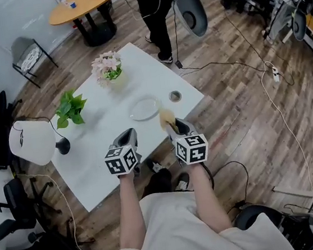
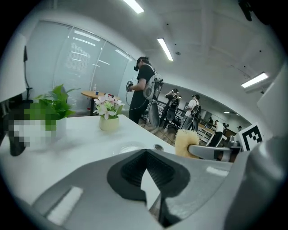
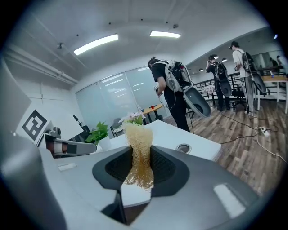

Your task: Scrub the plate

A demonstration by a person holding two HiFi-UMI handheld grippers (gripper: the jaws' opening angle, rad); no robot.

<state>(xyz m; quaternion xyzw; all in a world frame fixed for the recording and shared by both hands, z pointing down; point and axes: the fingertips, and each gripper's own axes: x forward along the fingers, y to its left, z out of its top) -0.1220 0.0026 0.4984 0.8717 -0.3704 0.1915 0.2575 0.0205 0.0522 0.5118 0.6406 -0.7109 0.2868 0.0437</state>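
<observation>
Right tool (image 3: pixel 140 170) clenches a yellow mesh scrubber (image 3: pixel 138 143), as its own view shows plainly. The head view puts the scrubber just beside the white plate (image 1: pixel 144 108), at its four o'clock, on the bench (image 1: pixel 93 163). Left tool (image 2: pixel 145 175) is closed and empty, at the plate's seven o'clock.

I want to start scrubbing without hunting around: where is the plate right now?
In the head view the plate lies on the white table, just ahead of the sponge in the right gripper, left of a small round ring.
</observation>
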